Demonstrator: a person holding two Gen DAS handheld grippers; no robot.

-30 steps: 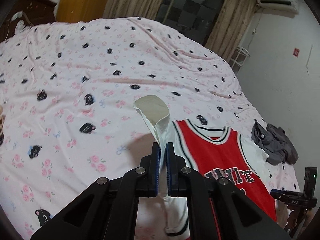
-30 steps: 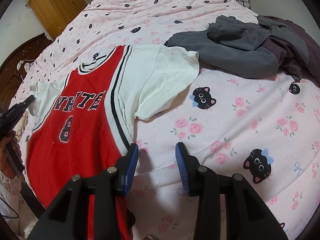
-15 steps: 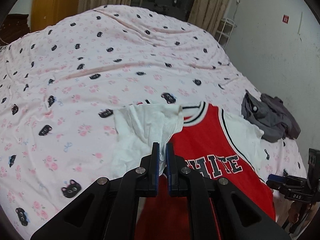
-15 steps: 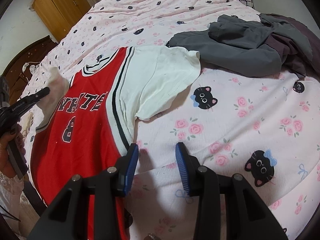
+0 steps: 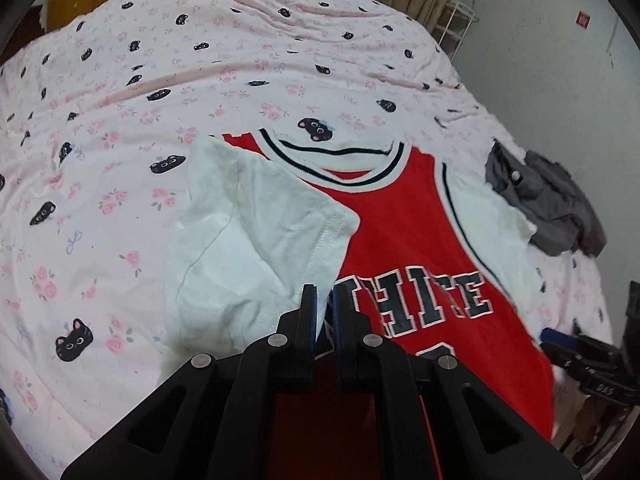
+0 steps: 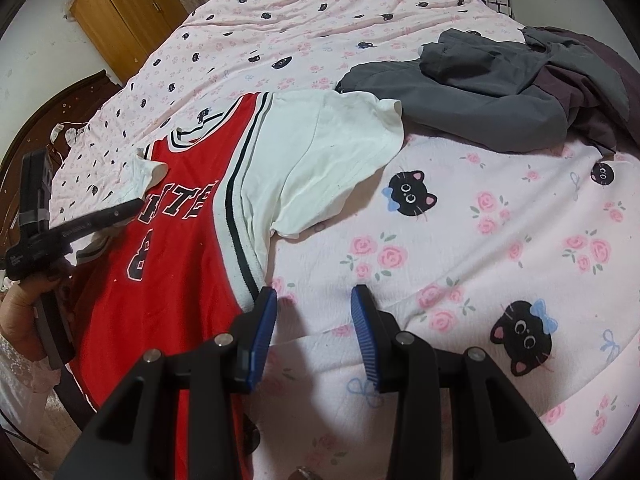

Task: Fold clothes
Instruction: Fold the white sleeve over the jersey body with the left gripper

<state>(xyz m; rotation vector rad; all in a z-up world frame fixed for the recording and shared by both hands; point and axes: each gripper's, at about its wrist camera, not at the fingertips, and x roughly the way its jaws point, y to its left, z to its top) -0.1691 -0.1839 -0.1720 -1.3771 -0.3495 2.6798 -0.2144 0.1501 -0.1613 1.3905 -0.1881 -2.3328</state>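
Jersey spread flat on the bed, one white sleeve folded inward over the red chest.

The left gripper pinches that sleeve's hem, fingers nearly together on the cloth. The right gripper hovers with jaws wide apart and empty, just beside the jersey's lower side edge. Grey clothes lie heaped near the other sleeve.

Jersey, grey clothes on bed
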